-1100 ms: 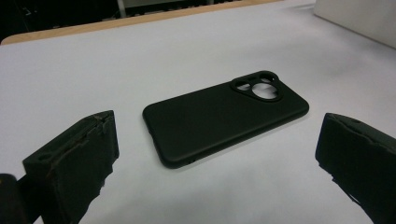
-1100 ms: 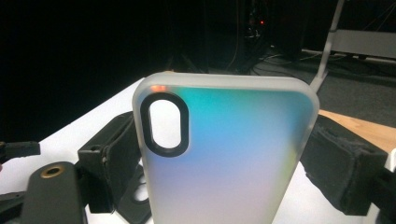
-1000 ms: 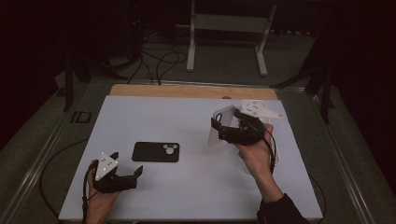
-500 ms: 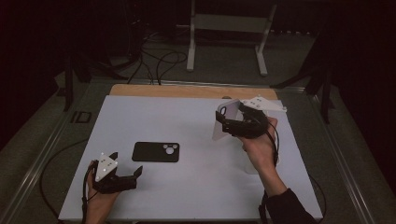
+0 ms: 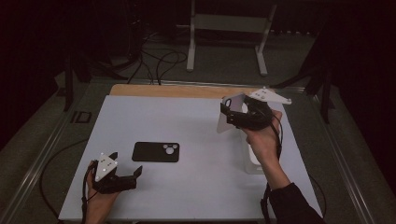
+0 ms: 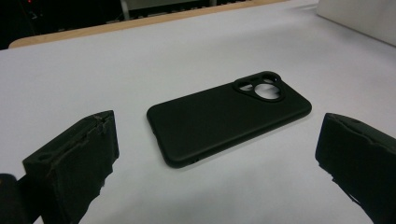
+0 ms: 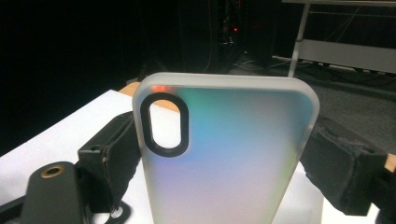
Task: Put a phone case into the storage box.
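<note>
no readable text, labels, brands, numbers

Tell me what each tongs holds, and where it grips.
Right tongs clamp the frosted phone case by its long side edges. Left tongs hold nothing.

Looks like a lab: dark room, white counter [image 5: 196, 116], loose cables [image 5: 154, 58] on the floor, metal stand [image 5: 226, 28] behind.

A white worktop [image 5: 196, 121] with a wooden far edge carries a black phone case [image 5: 156, 151] lying flat and a white box [image 5: 252, 158] at its right.
</note>
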A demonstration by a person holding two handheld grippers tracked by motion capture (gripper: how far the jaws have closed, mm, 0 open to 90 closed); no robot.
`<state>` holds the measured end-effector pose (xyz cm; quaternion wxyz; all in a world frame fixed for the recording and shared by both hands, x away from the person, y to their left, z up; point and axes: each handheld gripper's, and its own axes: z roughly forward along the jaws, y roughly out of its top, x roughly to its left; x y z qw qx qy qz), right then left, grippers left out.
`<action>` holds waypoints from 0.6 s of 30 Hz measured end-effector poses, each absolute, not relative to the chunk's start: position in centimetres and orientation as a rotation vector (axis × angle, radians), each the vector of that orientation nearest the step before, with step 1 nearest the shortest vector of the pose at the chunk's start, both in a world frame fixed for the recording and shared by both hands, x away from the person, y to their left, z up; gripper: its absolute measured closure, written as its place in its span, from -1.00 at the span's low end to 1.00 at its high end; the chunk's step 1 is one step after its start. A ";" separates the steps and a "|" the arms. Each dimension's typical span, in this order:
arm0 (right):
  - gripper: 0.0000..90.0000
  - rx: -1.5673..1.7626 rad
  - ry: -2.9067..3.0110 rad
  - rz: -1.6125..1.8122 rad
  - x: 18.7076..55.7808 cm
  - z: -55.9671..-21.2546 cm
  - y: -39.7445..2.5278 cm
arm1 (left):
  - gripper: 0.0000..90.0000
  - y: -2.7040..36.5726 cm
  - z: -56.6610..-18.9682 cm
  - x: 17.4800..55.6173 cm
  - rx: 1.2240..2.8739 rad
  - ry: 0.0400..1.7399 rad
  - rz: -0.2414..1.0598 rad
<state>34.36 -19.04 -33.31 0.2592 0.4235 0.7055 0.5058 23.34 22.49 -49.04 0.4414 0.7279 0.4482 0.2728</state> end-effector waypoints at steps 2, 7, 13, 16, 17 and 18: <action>-0.62 1.151 1.907 1.368 34.5 -33.2 -19.1 | -1.00 22.5 -49.0 23.3 1.803 1.112 0.680; -0.62 1.160 1.894 1.360 35.2 -33.1 -19.5 | -1.00 22.5 -49.0 23.3 1.806 1.111 0.682; -0.62 1.183 1.879 1.355 36.0 -33.0 -20.2 | -1.00 22.5 -48.9 23.3 1.808 1.109 0.688; -0.62 1.189 1.871 1.347 36.3 -32.9 -20.6 | -1.00 22.5 -48.9 23.3 1.810 1.108 0.686; -0.62 1.189 1.871 1.347 36.3 -32.9 -20.6 | -1.00 22.5 -48.9 23.3 1.810 1.108 0.686; -0.62 1.194 1.869 1.347 36.3 -32.9 -20.6 | -1.00 22.5 -48.9 23.3 1.810 1.108 0.686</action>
